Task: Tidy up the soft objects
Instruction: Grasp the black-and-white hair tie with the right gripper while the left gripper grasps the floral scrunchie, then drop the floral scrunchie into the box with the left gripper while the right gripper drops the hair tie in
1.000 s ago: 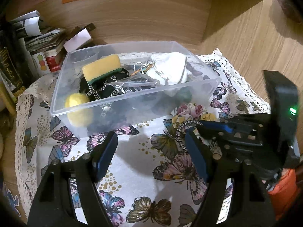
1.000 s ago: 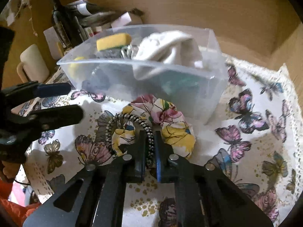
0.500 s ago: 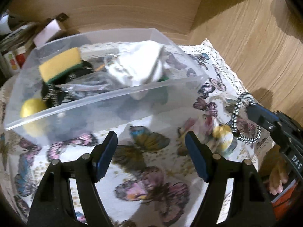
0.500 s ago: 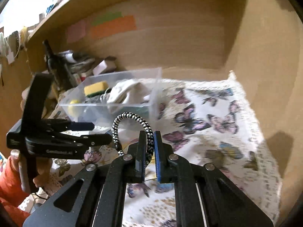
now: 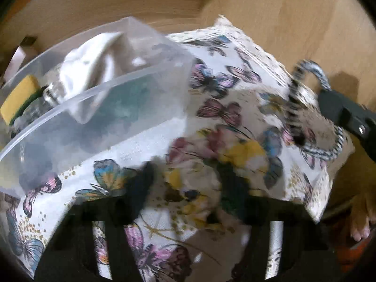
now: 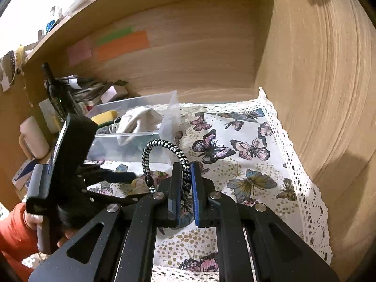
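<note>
My right gripper (image 6: 186,183) is shut on a black-and-white braided cord bracelet (image 6: 164,148), held up above the butterfly cloth (image 6: 246,145); it also shows in the left wrist view (image 5: 312,75). My left gripper (image 5: 185,183) is open, its blurred fingers either side of a floral scrunchie (image 5: 235,155) on the cloth. The clear plastic bin (image 5: 98,115) at the left holds a white cloth (image 5: 94,63), a yellow sponge (image 5: 18,96) and dark items. In the right wrist view the bin (image 6: 141,122) lies beyond the left gripper (image 6: 117,176).
Wooden shelf walls (image 6: 317,82) close in the back and right. Boxes, papers and a mug (image 6: 33,138) crowd the left side beyond the bin. The lace edge of the cloth (image 6: 305,188) runs along the right wall.
My right gripper has lifted the braided bracelet off the scrunchie and pulled back to the right. My left gripper has moved forward and right, down around the scrunchie, still open.
</note>
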Tool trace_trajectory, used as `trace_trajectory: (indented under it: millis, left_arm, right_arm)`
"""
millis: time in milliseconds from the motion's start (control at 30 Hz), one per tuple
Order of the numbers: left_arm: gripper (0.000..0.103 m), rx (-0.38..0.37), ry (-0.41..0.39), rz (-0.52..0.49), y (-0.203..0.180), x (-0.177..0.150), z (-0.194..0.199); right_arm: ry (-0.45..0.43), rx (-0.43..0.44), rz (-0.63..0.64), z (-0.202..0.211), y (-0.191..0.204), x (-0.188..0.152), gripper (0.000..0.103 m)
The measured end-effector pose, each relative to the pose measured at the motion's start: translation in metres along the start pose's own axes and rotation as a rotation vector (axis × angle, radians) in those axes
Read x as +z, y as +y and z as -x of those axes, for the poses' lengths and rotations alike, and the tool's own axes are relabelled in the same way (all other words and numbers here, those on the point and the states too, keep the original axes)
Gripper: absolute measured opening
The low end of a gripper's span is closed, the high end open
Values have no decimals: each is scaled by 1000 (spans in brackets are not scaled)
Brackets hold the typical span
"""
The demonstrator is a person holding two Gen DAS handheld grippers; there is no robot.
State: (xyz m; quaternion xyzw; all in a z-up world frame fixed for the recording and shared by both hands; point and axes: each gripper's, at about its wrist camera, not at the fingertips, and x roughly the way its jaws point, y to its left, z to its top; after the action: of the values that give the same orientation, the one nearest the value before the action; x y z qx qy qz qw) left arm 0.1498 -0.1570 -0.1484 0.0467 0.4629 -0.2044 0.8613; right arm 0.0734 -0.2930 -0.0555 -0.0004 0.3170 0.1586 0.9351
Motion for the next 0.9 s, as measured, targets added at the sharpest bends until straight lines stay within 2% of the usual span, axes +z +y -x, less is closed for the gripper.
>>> trace_trajectory:
  millis: [33, 100, 167, 267, 467, 700, 900]
  left_arm:
    - [24, -6, 3, -17, -3, -1, 1]
    - [18, 25, -8, -33, -5, -4, 4]
    - [13, 17, -18, -17, -1, -7, 8]
    - [13, 19, -44, 1, 9, -14, 22]
    - [12, 50, -161, 54, 33, -25, 71]
    - [12, 108, -311, 123, 64, -18, 132]
    - [13, 177, -401, 174, 93, -2, 158]
  right_arm:
    - [0, 1, 2, 0, 1, 0, 7]
    - [-2, 7, 8, -1, 4, 0, 7]
    - [-9, 16, 14, -3, 9, 2, 7]
    - [-20, 31, 20, -5, 14, 6, 7]
    - [-44, 60, 33, -13, 28, 19, 7]
    - [-79, 92, 44, -26, 42, 40, 7]
    - [-88, 95, 65, -49, 57, 60, 7]
